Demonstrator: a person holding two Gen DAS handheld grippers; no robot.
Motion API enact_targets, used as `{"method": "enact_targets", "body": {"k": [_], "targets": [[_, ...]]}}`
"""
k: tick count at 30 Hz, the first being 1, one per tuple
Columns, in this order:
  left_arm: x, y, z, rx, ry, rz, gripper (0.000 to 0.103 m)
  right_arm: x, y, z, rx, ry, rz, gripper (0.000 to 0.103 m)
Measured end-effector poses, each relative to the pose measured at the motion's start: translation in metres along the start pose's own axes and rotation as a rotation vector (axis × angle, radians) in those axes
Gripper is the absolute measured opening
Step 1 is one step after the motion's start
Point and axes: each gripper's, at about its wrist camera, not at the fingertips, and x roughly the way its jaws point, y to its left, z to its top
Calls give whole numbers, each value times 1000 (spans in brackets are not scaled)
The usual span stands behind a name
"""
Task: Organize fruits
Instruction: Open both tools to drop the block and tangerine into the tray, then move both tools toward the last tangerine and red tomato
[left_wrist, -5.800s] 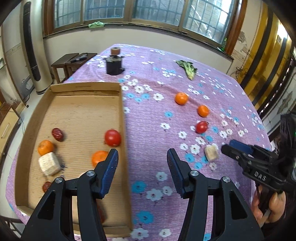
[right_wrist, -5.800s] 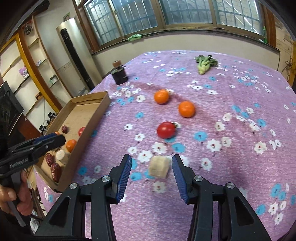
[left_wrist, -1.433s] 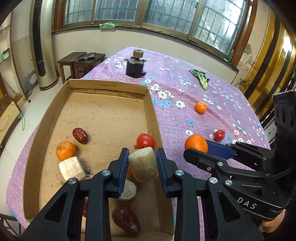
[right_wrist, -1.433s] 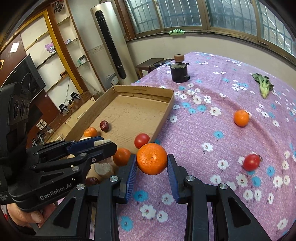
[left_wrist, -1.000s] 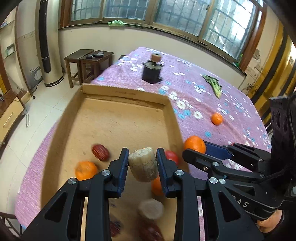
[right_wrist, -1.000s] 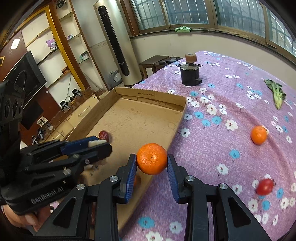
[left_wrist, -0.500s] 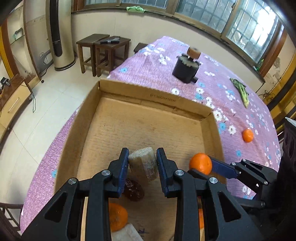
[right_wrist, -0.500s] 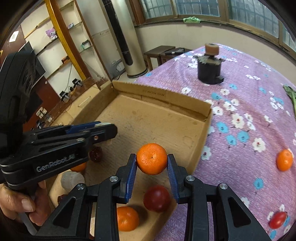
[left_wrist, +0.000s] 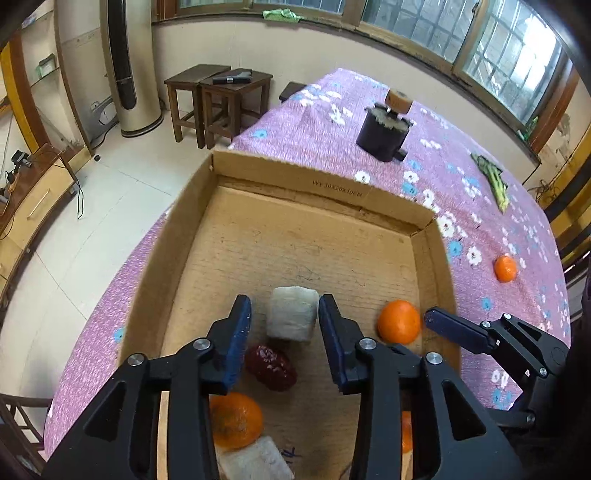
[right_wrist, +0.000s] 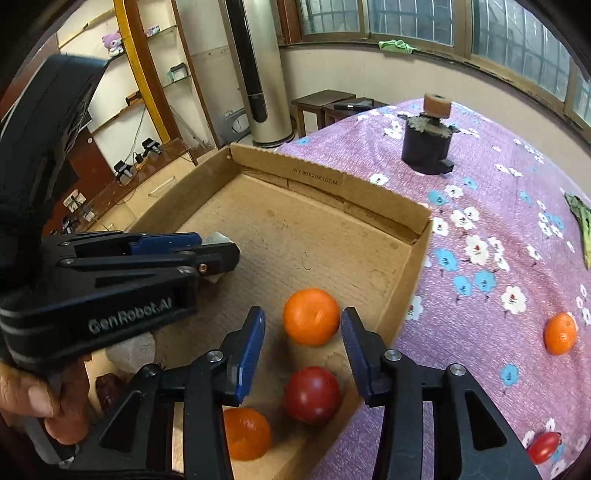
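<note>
A cardboard box (left_wrist: 325, 192) (right_wrist: 332, 184) sits on the purple flowered table. My left gripper (left_wrist: 284, 325) is open over the box; a pale stub of fruit (left_wrist: 291, 314) lies between its jaws on the box floor. My right gripper (right_wrist: 303, 332) is open; an orange (right_wrist: 311, 316) (left_wrist: 399, 322) rests on the box floor between its jaws. In the box also lie a red date (left_wrist: 271, 367), another orange (left_wrist: 234, 419), a second pale chunk (left_wrist: 255, 461) and a tomato (right_wrist: 312, 395). One orange (left_wrist: 505, 268) (right_wrist: 560, 333) and a small tomato (right_wrist: 543, 446) lie on the cloth.
A black pot with a cork (left_wrist: 386, 134) stands at the table's far end. A green vegetable (left_wrist: 493, 181) lies far right. Wooden stools (left_wrist: 221, 96) and a tall column unit (left_wrist: 125, 66) stand on the floor beyond the table's left edge.
Both grippers have opened. The pale stub and the orange that they held now rest on the box floor. Both grippers have come lower over the box.
</note>
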Motion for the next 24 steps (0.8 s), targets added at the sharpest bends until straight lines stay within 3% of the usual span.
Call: {"method": "enact_targets", "body": {"k": [11,17,20,24], "targets": [[-29,-25,-17,32,-51,-41,36,-52,-17,-21,45,-73,-11,45],[-44,-47,-33,49,-63,-102,36,-72,-35,-38,97,-93,-15,45],[-48,-61,-40,72,-64,-119,45,-81,-44,-49,114,-96,-25,45],[-52,-79,-46,96,-68,-141,46,-95,-58,-65,138,-100,-48,46]]}}
